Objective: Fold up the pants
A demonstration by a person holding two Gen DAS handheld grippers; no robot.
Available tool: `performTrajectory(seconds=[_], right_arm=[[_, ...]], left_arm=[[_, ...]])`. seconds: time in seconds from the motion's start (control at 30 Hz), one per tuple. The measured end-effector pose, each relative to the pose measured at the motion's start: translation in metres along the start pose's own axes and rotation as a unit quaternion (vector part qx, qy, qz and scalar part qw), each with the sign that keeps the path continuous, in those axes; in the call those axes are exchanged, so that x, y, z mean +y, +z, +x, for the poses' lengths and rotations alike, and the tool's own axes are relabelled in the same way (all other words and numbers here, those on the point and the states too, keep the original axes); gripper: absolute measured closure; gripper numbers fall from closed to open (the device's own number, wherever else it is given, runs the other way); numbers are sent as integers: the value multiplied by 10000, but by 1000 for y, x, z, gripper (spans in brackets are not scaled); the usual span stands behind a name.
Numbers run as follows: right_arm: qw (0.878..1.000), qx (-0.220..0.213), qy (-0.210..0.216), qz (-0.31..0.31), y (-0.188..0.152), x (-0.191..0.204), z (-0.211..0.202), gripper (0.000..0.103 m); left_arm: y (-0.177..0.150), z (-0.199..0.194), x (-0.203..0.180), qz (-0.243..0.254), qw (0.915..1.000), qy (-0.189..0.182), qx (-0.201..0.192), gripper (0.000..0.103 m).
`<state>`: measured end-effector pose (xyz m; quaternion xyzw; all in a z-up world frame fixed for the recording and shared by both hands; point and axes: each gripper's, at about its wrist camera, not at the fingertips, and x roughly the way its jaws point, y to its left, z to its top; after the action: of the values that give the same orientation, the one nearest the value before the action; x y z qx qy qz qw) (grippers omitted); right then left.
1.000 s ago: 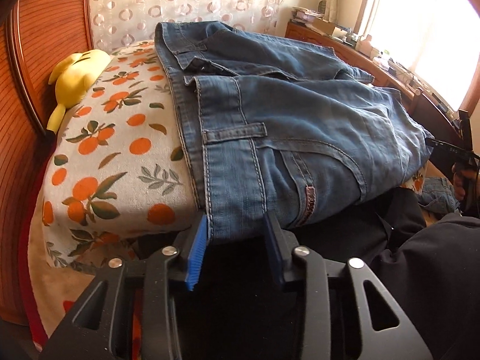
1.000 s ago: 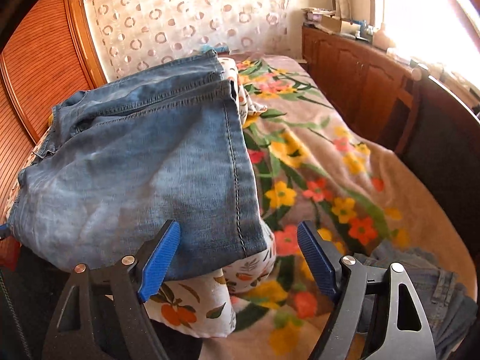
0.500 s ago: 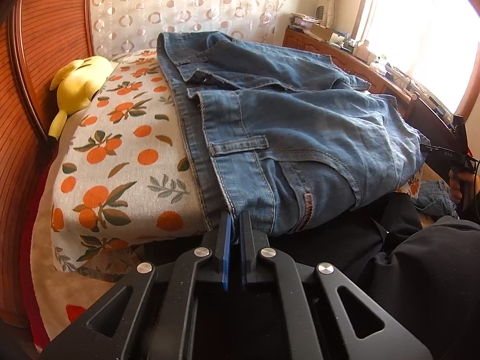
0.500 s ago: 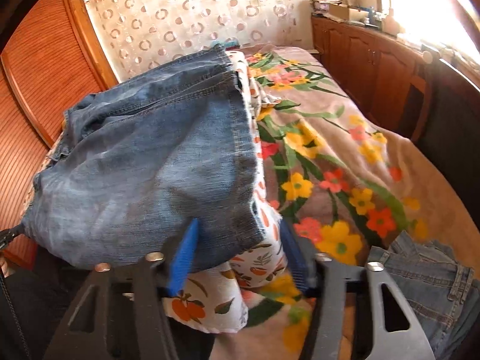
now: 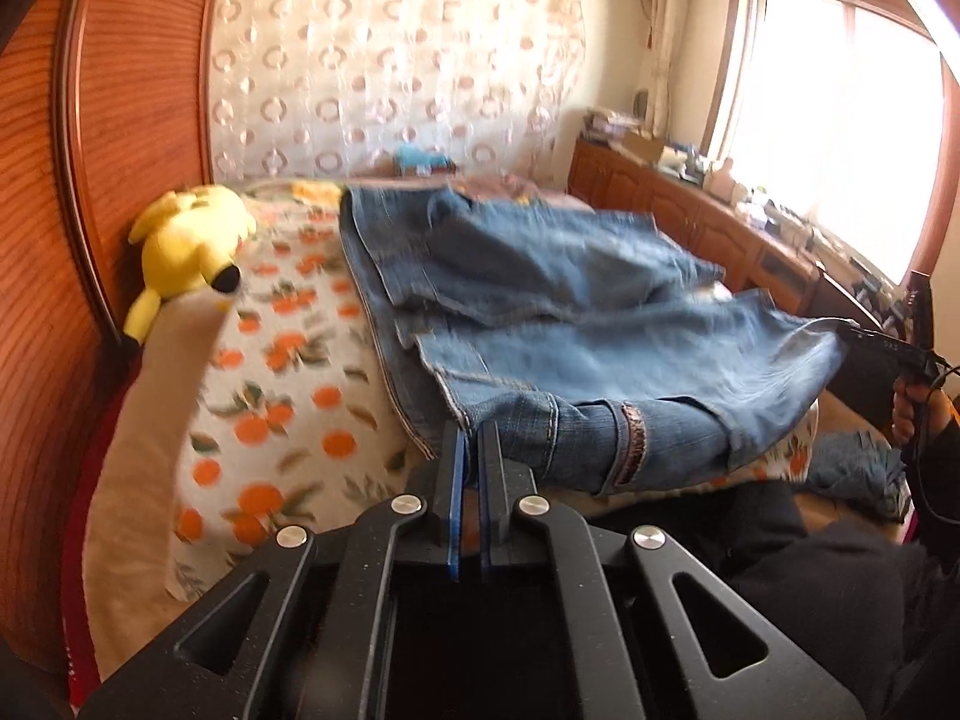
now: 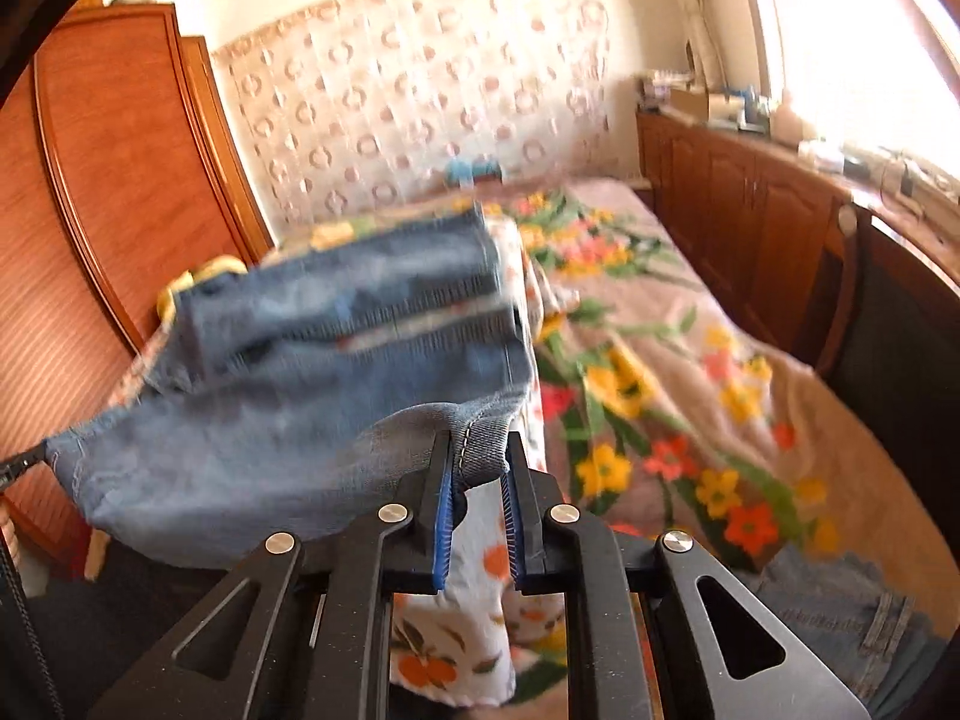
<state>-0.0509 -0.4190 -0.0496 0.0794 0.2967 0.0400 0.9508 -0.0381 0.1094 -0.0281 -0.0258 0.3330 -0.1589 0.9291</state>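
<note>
A: I see a bed (image 5: 270, 360) with an orange-print cover and a yellow plush toy (image 5: 192, 240) at far left.
B: The jeans (image 5: 600, 324)?
A: Blue denim, rumpled, near edge lifted off the bed. My left tongs (image 5: 471, 450) pinch the waistband; my right tongs (image 6: 477, 462), just closing, clamp a seam.

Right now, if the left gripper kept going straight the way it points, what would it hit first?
The left gripper, shut on the blue denim jeans, would push further into them; the orange-print bed cover lies beneath, though depth is unclear.
</note>
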Motion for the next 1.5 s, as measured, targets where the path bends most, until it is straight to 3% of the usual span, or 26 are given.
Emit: performTrajectory(seconds=[0.2,0.47,0.87,1.13,1.5], right_arm=[[9989,-449,48,-158,37,10,-10,89],[9963,-794,82,-328,97,25,19,89],[9969,-619,-33,-476,149,40,97,89],[9985,-205,41,-506,186,42,169,89],[9950,804,-90,-582,207,47,297,89]], left_arm=[[41,3,11,-19,9991,121,-394,99],[117,43,25,247,9962,462,-700,99],[197,111,49,203,9955,649,-665,99],[229,183,80,113,9964,816,-176,99],[219,281,115,10,9933,882,747,99]])
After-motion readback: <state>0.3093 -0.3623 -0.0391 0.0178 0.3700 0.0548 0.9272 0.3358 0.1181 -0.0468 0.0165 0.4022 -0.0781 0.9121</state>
